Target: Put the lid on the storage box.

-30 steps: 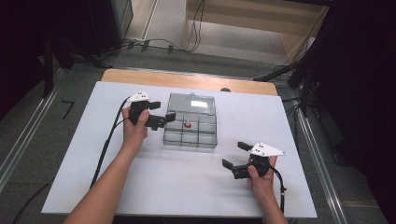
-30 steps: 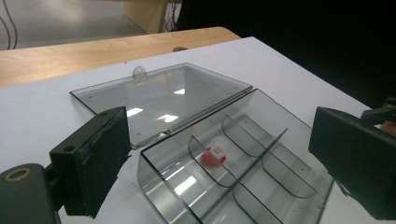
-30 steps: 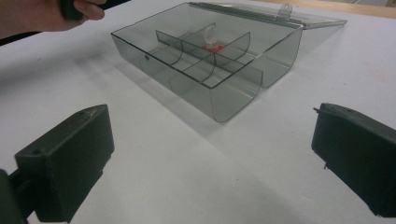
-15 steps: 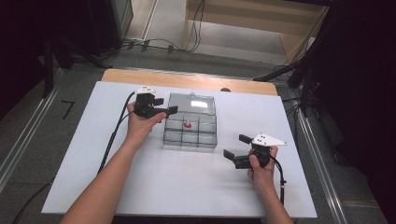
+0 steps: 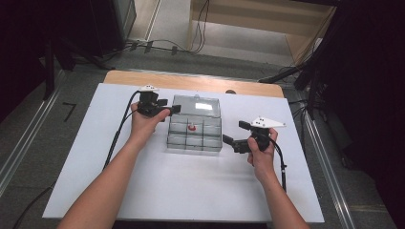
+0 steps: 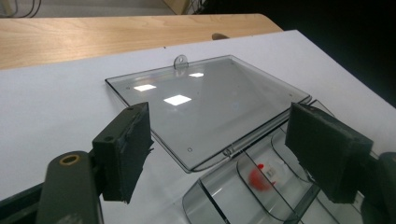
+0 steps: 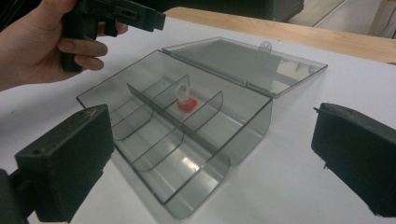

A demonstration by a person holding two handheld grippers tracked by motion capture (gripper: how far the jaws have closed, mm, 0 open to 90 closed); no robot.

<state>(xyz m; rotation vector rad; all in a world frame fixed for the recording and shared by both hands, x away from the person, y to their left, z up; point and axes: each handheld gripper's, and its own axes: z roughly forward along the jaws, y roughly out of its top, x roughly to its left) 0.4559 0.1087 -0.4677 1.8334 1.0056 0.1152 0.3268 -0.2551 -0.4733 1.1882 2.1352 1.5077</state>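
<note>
A clear box sits near the middle of a white table, its lid swung fully open and lying flat on the table on the far side, joined to the box along the hinge. Dividers split the box into small compartments, and a small red-and-white piece lies in a compartment of the far row, about midway across. In the right gripper view the piece looks like a red base with a clear or white top, and the other compartments visible there hold nothing. The left gripper is held at the far left corner of the box, just beside the lid's left edge, with its jaws spread wide and nothing between them; in its own view the jaws frame the lid and the far-left compartments. The right gripper hovers just right of the box, pointing left toward it, jaws likewise parted and empty. A strip of bare wood runs along the table's far edge.
</note>
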